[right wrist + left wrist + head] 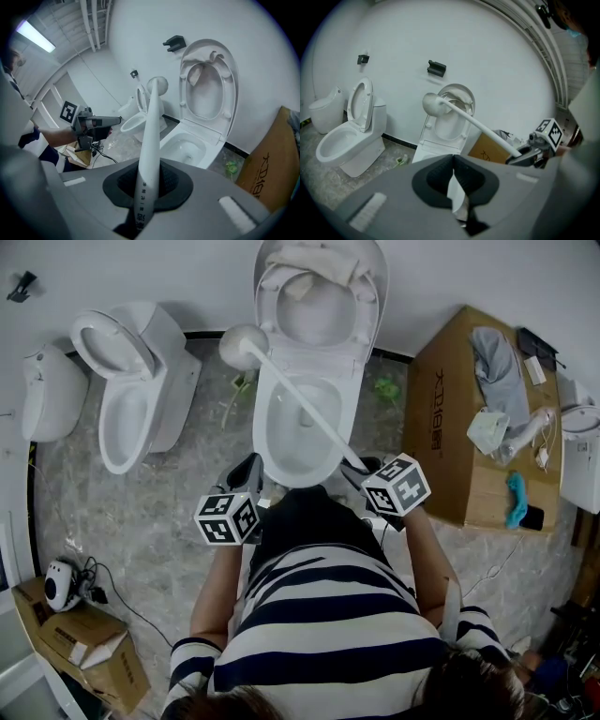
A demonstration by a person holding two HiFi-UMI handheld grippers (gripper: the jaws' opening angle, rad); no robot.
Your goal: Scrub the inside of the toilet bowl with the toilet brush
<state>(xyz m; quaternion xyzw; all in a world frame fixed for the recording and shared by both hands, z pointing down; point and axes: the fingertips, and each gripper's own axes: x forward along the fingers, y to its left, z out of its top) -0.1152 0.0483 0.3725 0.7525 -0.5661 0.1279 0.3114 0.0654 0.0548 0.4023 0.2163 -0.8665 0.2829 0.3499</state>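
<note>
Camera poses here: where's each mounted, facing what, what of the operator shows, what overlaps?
Head view: on the person's head, steeply down at the open white toilet; striped shirt, arms, left gripper and right gripper show.
Left gripper view: on the left gripper, facing the wall past its shut jaws; right gripper shows.
Right gripper view: on the right gripper, along the white round-headed toilet brush it clamps; left gripper and forearm show.
Shared: toilet and brush in all three.
</note>
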